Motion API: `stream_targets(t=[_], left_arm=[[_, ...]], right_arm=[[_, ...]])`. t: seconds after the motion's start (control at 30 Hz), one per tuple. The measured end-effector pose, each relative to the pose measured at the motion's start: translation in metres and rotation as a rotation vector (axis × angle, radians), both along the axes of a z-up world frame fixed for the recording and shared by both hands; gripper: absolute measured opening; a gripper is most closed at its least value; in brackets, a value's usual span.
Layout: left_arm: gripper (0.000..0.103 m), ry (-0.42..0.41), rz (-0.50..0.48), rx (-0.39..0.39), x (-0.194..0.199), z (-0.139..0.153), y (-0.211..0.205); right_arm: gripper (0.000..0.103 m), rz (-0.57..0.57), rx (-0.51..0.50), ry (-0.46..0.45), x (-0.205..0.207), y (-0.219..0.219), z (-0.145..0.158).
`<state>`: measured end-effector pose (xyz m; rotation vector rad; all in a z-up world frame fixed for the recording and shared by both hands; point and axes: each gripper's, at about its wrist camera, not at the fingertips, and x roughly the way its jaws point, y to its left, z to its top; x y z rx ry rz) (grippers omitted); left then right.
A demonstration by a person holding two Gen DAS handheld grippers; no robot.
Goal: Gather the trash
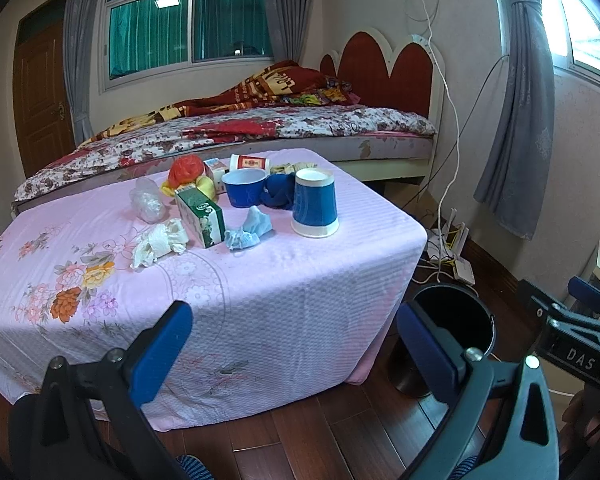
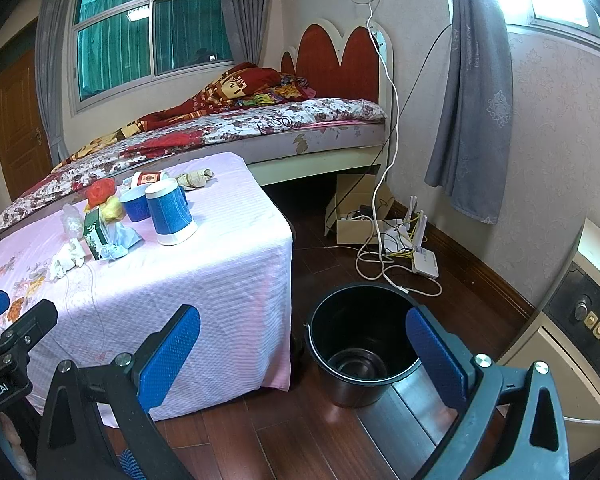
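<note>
Item 1, my left gripper [image 1: 296,348]: ribbed blue pads spread wide, nothing between them, held low before the table [image 1: 300,304] under its pink floral waffle-weave cloth. Item 2, my right gripper [image 2: 302,354]: likewise spread and empty, over the round black plastic bucket [image 2: 332,320] on dark wood flooring. Item 3, trash clustered at the table's far end: inverted blue paper cup [image 1: 314,204], green carton [image 1: 201,216], crumpled white tissue [image 1: 160,242], red bag [image 1: 186,170].
</note>
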<state>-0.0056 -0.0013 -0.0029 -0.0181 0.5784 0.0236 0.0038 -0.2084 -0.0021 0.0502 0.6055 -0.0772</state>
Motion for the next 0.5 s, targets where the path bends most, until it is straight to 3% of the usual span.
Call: stream_targets(t=[0.5], left_arm=[[0.102,0.0,0.005,0.001,0.0007,0.0,0.0001]], right_arm=[[0.103,0.009,-0.008,0.004,0.0024,0.0034,-0.0024]])
